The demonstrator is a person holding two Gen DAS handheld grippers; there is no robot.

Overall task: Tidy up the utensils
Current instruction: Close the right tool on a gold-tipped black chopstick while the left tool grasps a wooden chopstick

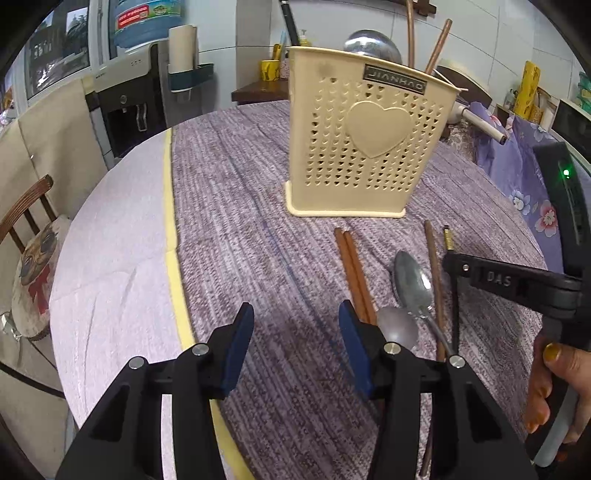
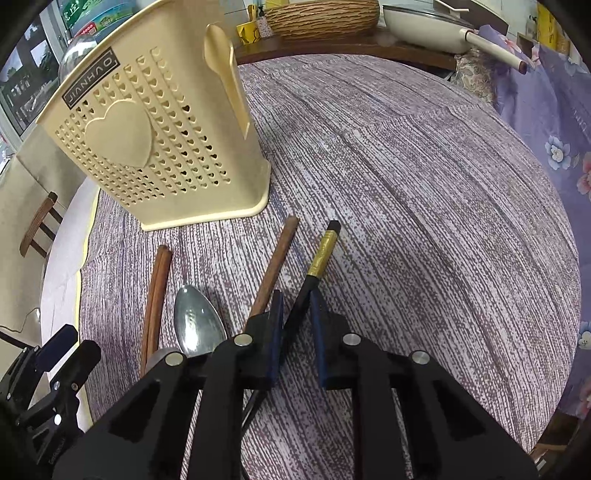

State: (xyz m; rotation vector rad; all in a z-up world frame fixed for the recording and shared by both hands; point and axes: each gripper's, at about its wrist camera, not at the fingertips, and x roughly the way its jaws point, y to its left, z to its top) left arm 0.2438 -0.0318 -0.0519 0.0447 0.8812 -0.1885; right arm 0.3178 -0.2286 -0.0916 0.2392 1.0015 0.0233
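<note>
A cream perforated utensil holder [image 1: 365,140] [image 2: 155,147] stands upright on the purple cloth, with brown sticks rising from it. In front of it lie a pair of brown chopsticks [image 1: 352,269] [image 2: 157,291], a metal spoon [image 1: 412,284] [image 2: 197,325], a single brown chopstick [image 2: 275,269] and a black chopstick with a gold band [image 2: 323,254]. My right gripper [image 2: 297,321] [image 1: 454,266] straddles the black chopstick near its middle, jaws narrow, with a gap still showing beside the stick. My left gripper [image 1: 297,325] [image 2: 75,345] hovers open left of the utensils, nothing between its fingers.
A second spoon bowl [image 1: 397,328] lies by my left gripper's right finger. The round table's edge [image 1: 170,229] curves on the left, with a chair [image 1: 29,236] beyond it. A pan [image 2: 436,33] and a woven basket [image 2: 321,16] sit at the back.
</note>
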